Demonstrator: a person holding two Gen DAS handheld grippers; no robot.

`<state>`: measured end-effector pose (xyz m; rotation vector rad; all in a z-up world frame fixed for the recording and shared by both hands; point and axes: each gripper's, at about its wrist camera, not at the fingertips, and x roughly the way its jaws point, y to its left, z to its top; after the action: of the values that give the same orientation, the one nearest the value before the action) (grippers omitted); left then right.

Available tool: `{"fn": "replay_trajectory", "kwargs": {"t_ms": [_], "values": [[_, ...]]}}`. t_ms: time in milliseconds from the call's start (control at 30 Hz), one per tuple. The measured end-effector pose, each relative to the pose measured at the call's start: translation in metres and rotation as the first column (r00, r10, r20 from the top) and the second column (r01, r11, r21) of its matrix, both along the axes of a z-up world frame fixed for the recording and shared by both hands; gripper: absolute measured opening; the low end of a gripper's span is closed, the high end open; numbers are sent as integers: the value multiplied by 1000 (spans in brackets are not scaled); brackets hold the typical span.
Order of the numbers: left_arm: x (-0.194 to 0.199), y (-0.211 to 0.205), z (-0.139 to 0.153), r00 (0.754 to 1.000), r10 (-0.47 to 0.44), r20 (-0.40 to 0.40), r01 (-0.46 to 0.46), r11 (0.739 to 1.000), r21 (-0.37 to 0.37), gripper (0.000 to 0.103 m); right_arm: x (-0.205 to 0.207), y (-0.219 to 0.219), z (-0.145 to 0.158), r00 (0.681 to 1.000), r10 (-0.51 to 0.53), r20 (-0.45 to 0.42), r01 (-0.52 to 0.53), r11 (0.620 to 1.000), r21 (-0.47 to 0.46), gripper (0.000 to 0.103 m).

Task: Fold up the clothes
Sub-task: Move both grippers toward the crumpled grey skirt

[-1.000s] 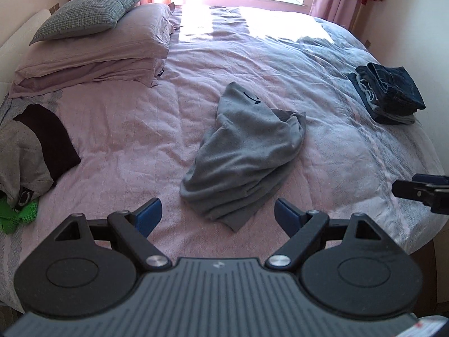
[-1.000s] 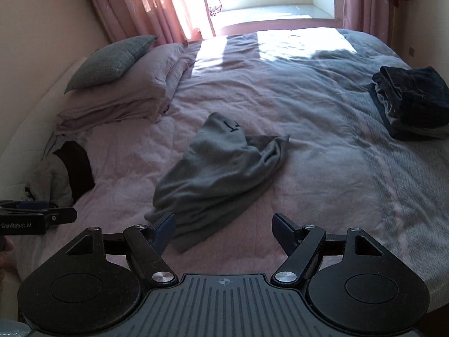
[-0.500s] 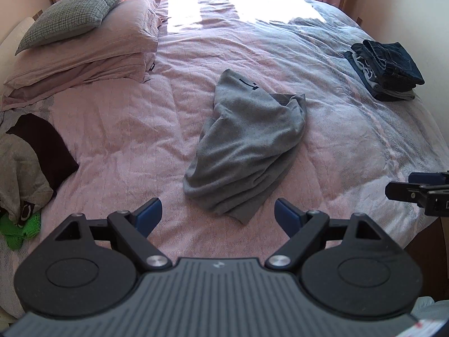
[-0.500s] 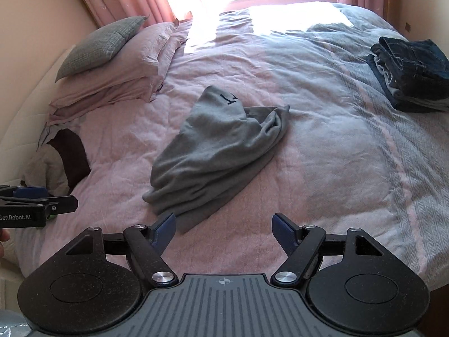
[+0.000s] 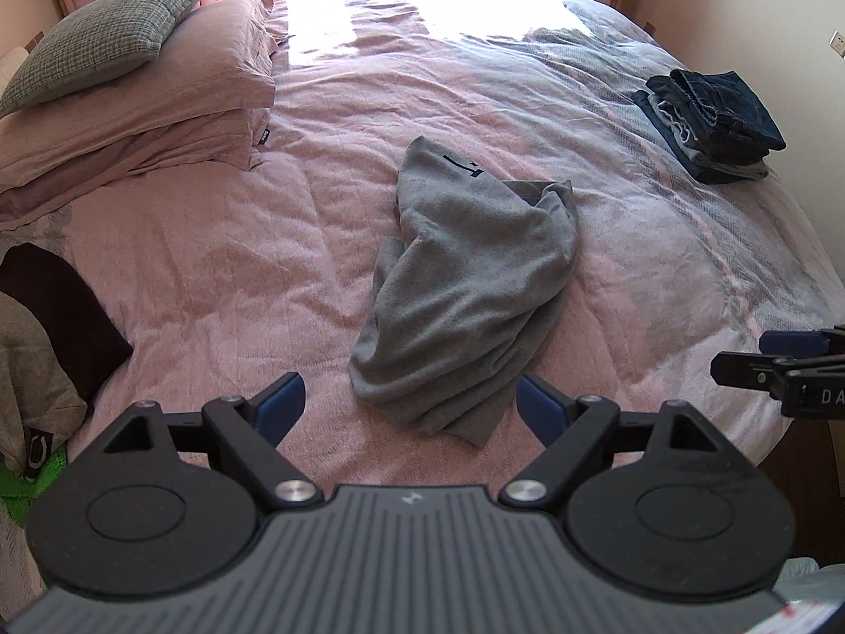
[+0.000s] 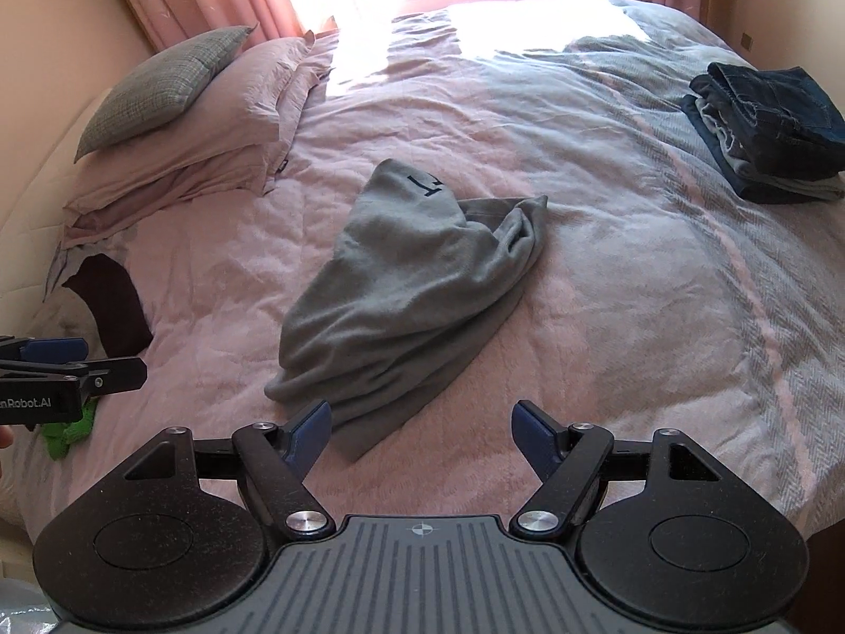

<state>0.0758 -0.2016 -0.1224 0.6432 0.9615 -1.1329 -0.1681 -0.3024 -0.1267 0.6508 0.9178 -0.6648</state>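
Centrally on the wide bed with its rumpled pink quilt [image 5: 211, 243] lies a crumpled grey knitted garment [image 5: 465, 296], unfolded, with both tongs poised over its near end.

Stacked pink pillows [image 5: 158, 121] topped by a grey checked cushion [image 5: 100, 42] sit at the far left; a folded pile of dark blue denim clothes [image 5: 713, 121] rests near the right edge, well apart from the grey garment. Heaped grey, dark brown and green clothes [image 5: 42, 348] crowd the left edge. Left gripper [image 5: 406, 404] and right gripper [image 6: 422, 425] both stand wide apart with blue pads, holding nothing.
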Motion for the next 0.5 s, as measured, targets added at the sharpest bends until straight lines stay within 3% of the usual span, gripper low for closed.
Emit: {"fn": "replay_trajectory", "kwargs": {"t_ms": [500], "values": [[56, -13, -60, 997, 55, -47, -52, 996, 68, 85, 20, -10, -38, 993, -82, -90, 84, 996, 16, 73]]}}
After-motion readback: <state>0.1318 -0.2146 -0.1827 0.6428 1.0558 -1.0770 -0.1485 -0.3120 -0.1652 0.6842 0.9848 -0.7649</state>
